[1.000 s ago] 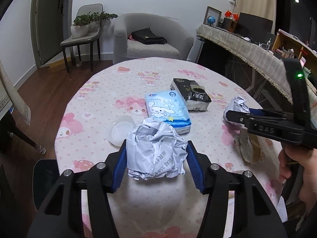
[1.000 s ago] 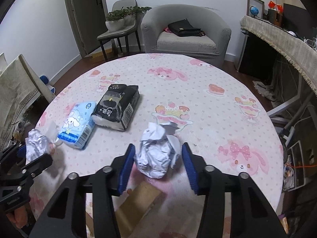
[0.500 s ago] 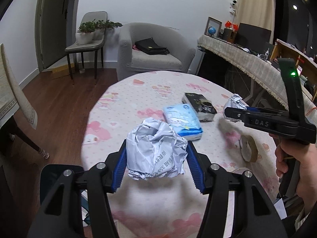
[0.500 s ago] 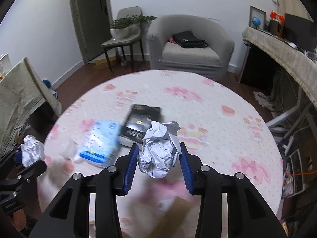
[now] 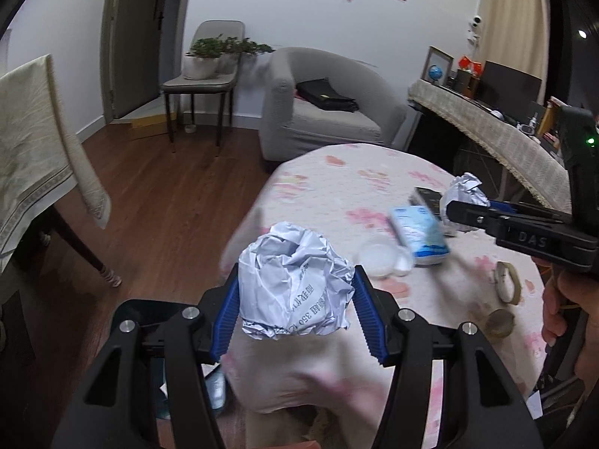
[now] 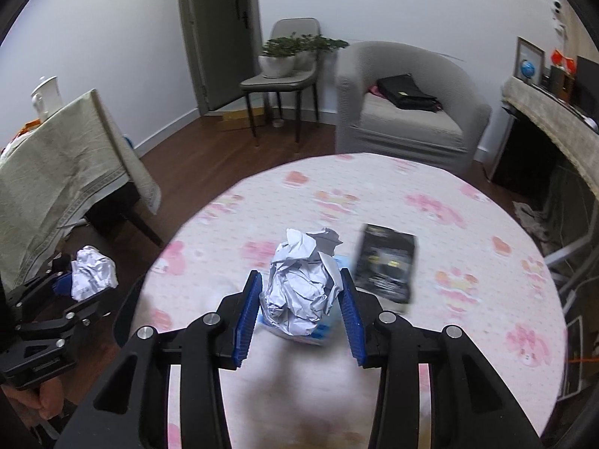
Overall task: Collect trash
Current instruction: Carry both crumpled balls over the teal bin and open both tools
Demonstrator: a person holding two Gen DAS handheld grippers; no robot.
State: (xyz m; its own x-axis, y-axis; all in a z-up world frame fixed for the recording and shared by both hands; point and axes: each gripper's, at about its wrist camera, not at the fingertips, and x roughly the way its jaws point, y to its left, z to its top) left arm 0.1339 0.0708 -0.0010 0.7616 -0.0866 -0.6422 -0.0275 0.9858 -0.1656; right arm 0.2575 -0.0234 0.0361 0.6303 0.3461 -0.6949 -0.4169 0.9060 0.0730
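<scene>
Left wrist view showed your left gripper point(image 5: 295, 295) clamped on a crumpled paper ball point(image 5: 295, 284) (off the table point(image 5: 337, 187)); your right gripper point(image 5: 455, 211), at two o'clock, gripped another paper wad point(image 5: 464, 191).

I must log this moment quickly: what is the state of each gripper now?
Left gripper: closed on a crumpled paper ball.
Right gripper: closed on another crumpled paper ball.

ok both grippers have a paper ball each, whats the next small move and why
Probably carry both toward a bin before letting go. The left gripper is clamped on its crumpled paper ball past the table edge, over dark things on the floor too blurred to name. The right gripper grips its paper wad above the tablecloth.
</scene>
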